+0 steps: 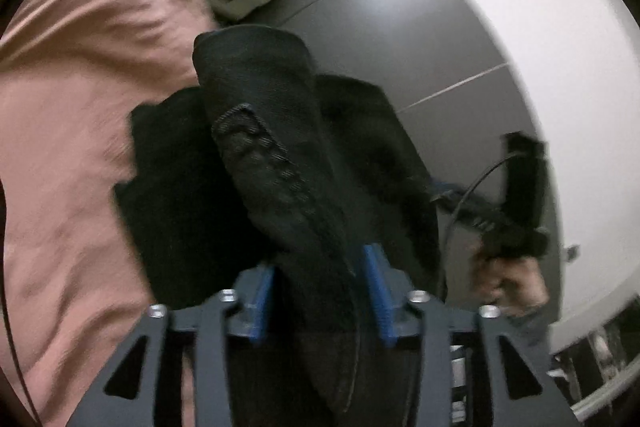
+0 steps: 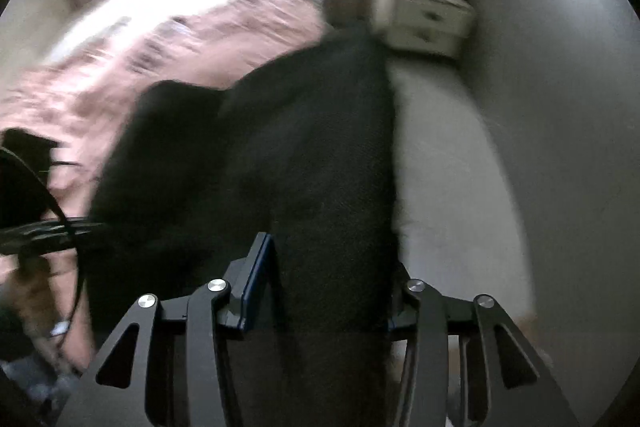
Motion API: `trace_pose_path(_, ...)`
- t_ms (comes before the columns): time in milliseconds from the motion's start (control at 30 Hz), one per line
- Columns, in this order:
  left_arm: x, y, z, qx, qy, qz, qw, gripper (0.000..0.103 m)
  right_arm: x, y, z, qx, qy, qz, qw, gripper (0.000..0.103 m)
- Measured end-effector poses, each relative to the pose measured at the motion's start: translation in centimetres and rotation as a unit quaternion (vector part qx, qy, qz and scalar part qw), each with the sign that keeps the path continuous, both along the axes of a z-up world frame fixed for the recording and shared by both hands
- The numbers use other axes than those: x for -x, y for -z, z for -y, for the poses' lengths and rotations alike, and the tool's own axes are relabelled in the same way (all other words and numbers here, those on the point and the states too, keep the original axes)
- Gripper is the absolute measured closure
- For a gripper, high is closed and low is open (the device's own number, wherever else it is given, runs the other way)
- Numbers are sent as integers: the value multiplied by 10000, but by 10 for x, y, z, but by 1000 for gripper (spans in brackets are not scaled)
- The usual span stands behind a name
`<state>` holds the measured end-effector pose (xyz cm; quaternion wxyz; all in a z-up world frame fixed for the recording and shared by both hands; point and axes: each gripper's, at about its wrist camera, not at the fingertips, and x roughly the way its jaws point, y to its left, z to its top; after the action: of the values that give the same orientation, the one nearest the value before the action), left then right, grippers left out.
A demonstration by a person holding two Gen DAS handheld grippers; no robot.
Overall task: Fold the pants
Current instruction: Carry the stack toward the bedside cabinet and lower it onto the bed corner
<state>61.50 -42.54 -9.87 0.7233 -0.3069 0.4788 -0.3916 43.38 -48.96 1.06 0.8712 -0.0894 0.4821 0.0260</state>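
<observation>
Left wrist view: left gripper (image 1: 320, 291) with blue pads (image 1: 262, 303) set apart and a thick fold of the black pants (image 1: 260, 131) lying between them, running straight ahead from the tool. Cannot tell through the blur whether the pads press on the cloth or merely flank it. Off to the tool's left, a pink bedspread (image 1: 80, 107); off to its right, grey floor, plus the other tool and the hand (image 1: 516, 287) carrying it.

Right wrist view: right gripper (image 2: 328, 295) likewise parted, with a broad dark band of cloth filling the gap and hiding the far pad, so grip or no grip cannot be told here either. Same pink cover ahead and to the left of this tool, a white drawer unit (image 2: 428, 23) far ahead to its right.

Judged step: bringing the held end over to the bed to lay the fold down. To do it well: keep both tools level with each other, lower the cloth until it rests on the cover before letting go, match edge to edge, avoid dragging the lower layers.

Look of the pants: black, coarse weave, heavy stitched seam and a sewn patch outline along the fold, bunched in several layers, mostly draped ahead of both tools, partly over the bed.
</observation>
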Motion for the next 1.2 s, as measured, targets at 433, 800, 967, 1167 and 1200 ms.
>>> trace_pose_path(433,-8,-8,-25,-366,-285,153,9988,53,72,-26,-57,-427,-71,642,9970,63)
trace_pose_path(800,-46,-11,-2,-560,-229,339,9976,54,46,-9,-68,-304,294,265,9988,70)
trace_pose_path(967,-46,-11,0,-618,-337,248,9972,54,36,3,-47,-608,741,284,9950,70)
trace_pose_path(1167,-31,-7,1,-647,-315,108,9973,53,73,3,-47,-423,616,333,9966,70)
trace_pose_path(1200,-29,-6,2,-647,-315,68,9974,53,79,4,-45,-384,614,325,9968,70)
